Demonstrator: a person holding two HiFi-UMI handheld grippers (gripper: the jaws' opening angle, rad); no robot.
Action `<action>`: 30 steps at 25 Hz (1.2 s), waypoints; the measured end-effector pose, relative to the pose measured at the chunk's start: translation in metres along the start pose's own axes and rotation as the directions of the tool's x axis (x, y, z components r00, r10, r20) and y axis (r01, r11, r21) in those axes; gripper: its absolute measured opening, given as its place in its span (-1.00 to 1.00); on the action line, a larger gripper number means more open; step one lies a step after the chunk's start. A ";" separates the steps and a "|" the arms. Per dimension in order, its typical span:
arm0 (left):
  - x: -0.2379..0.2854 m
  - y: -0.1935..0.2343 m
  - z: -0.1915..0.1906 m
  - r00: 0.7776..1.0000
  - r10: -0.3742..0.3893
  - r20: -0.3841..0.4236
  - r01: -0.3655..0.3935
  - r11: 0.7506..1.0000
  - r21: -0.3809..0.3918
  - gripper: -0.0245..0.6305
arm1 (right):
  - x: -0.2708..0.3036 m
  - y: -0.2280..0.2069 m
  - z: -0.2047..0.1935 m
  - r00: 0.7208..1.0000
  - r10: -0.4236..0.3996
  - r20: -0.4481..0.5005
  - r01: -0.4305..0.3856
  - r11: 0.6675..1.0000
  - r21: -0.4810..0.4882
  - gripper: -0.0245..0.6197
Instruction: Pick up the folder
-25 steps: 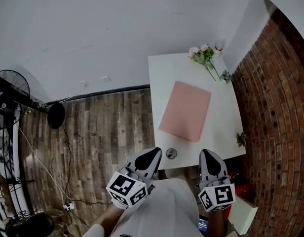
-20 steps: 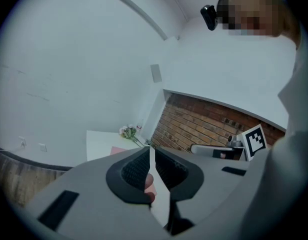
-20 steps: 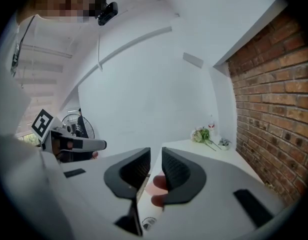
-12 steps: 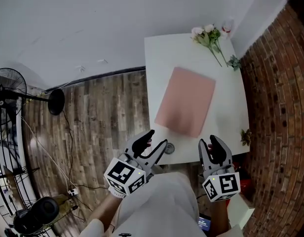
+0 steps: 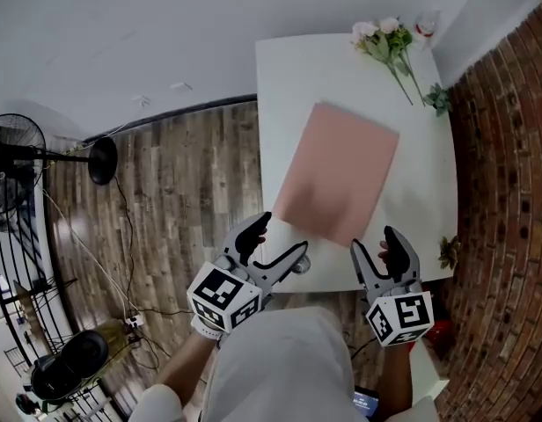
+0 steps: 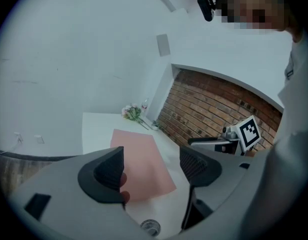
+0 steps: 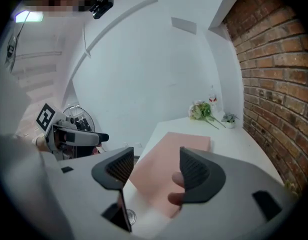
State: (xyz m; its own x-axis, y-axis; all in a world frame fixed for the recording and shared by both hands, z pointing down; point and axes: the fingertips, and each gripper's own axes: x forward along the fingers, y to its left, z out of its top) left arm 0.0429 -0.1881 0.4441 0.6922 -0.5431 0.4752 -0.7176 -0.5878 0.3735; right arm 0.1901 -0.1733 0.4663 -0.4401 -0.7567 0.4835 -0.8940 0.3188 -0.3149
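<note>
I hold my two grippers side by side at the near edge of the white table (image 5: 289,77). The left gripper (image 5: 280,237) has just been opening its jaws. They now stand wide apart with nothing between the pads. In the left gripper view I see only the folder (image 5: 337,178) lying further ahead through the gap. The right gripper (image 5: 377,243) has also just been opening. Its jaws are apart too and hold nothing. In the right gripper view the folder again shows beyond the gap, and no pad presses on it.

The folder is pink and lies flat in the middle of the table, turned at a slant. Its near corner points toward the near edge, between my two grippers in the head view. The left gripper's tips are just beside the folder's near left side.

A small round thing (image 5: 302,265) sits on the table at the near edge, close to the left gripper. Flowers (image 5: 390,42) lie at the far right corner, well apart from the folder. A wooden floor (image 5: 174,200) is at the left of the table and a brick wall (image 5: 509,192) at the right.
</note>
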 end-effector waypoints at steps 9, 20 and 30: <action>0.052 0.041 -0.021 0.995 0.066 -0.078 -0.069 0.997 -0.034 0.11 | 0.042 -0.053 -0.027 0.997 -0.020 -0.073 0.025 0.997 0.068 0.01; 0.103 0.093 -0.043 0.983 0.108 -0.147 -0.118 0.991 -0.062 0.11 | 0.089 -0.088 -0.052 0.989 -0.035 -0.145 0.053 0.991 0.122 0.01; 0.137 0.121 -0.066 0.975 0.093 -0.203 -0.116 0.988 -0.104 0.11 | 0.119 -0.111 -0.077 0.977 -0.045 -0.210 0.090 0.974 0.209 0.05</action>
State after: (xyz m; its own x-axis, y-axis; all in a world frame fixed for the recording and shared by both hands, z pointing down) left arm 0.0460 -0.2941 0.6065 0.5925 -0.4626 0.6595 -0.7971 -0.4550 0.3970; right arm 0.2307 -0.2549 0.6221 -0.4069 -0.6332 0.6584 -0.8927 0.1227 -0.4337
